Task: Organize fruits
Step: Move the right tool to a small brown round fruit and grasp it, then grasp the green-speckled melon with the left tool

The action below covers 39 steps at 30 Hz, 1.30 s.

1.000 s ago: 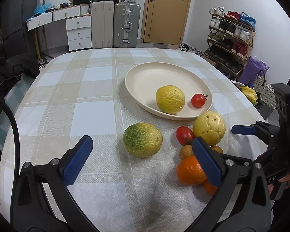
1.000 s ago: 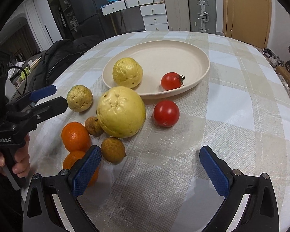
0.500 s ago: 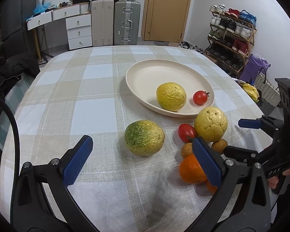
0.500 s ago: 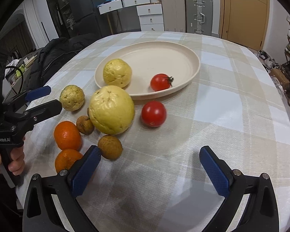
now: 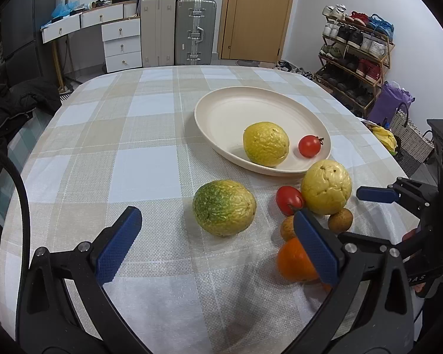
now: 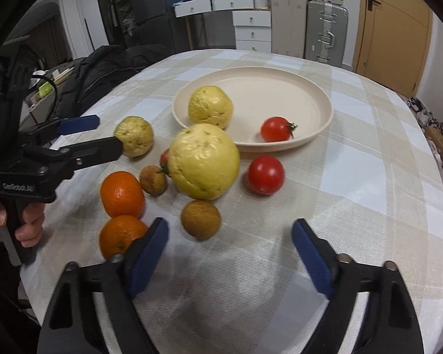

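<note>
Your wide, shallow cream plate (image 5: 221, 109) sits past the middle of the worktop (image 5: 138, 171), which is covered in a beige-and-white checked cloth. Two things lie in it: a wrinkled yellow round fruit (image 5: 265, 144) and a small red tomato with a green stalk (image 5: 309, 145), near each other at the near side of the plate, not touching.

The rest of the fruit is on the cloth outside the plate. A large pale-yellow dimpled fruit (image 6: 203, 160) rests just in front of the plate's rim. To its right in the right wrist view lies a loose red tomato (image 6: 265, 174); a second red tomato (image 5: 289, 200) is tucked against its other side. Two small brown round fruits (image 6: 200, 219) (image 6: 153, 180) lie close by, and two oranges (image 6: 121, 193) (image 6: 121, 236) lie next to each other toward the table's edge. A green-and-yellow wrinkled fruit (image 5: 224, 207) sits apart from this cluster.

Your left hand-held gripper (image 5: 215, 244) tilts down toward the cloth with its blue-padded jaws spread wide; the green-and-yellow fruit lies ahead of the gap and nothing is held. Your left hand (image 6: 23, 224) grips its handle at the table's edge.

Your right hand-held gripper (image 6: 230, 250) also angles downward, just short of the nearer brown fruit. Its jaws are closing, with only bare cloth between the pads and nothing gripped.
</note>
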Available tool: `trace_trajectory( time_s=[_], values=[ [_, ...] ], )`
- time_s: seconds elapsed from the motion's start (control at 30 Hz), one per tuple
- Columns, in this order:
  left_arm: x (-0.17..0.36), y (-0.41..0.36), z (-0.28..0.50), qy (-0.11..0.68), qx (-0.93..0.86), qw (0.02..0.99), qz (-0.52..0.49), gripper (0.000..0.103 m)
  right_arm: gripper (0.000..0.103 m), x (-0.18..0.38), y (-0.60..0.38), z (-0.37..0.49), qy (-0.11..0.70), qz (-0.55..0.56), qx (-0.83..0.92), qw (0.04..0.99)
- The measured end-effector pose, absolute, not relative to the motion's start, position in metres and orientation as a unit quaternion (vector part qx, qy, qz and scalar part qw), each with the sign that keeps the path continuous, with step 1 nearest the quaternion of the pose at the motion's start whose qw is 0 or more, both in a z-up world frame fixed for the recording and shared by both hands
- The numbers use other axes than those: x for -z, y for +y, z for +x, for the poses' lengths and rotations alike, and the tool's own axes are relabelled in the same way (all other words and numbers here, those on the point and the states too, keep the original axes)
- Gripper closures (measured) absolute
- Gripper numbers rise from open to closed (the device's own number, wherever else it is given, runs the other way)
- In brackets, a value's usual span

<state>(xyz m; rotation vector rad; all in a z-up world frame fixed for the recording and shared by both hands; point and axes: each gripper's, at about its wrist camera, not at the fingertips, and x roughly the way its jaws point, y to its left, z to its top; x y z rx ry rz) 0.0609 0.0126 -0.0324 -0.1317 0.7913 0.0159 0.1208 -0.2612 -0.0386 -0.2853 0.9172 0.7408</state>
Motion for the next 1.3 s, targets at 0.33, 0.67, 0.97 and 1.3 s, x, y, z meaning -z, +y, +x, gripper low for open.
trace_trajectory(
  time_s=[0.33,0.67,0.97,1.3],
  values=[
    [0.034,0.014,0.062,0.389,-0.008,0.919,-0.065,0.0,0.059,0.04,-0.258,0.115,0.423,-0.13,-0.38,0.813],
    [0.034,0.013,0.062,0.389,-0.006,0.919,-0.064,0.0,0.066,0.039,-0.257,0.113,0.428,-0.114,-0.393,0.806],
    [0.039,0.016,0.064,0.394,-0.012,0.916,-0.071,0.0,0.075,0.038,-0.258,0.118,0.429,-0.104,-0.395,0.806],
    [0.048,0.027,0.07,0.4,-0.016,0.911,-0.098,0.004,0.075,0.016,-0.271,0.115,0.398,-0.07,-0.419,0.813]
  ],
)
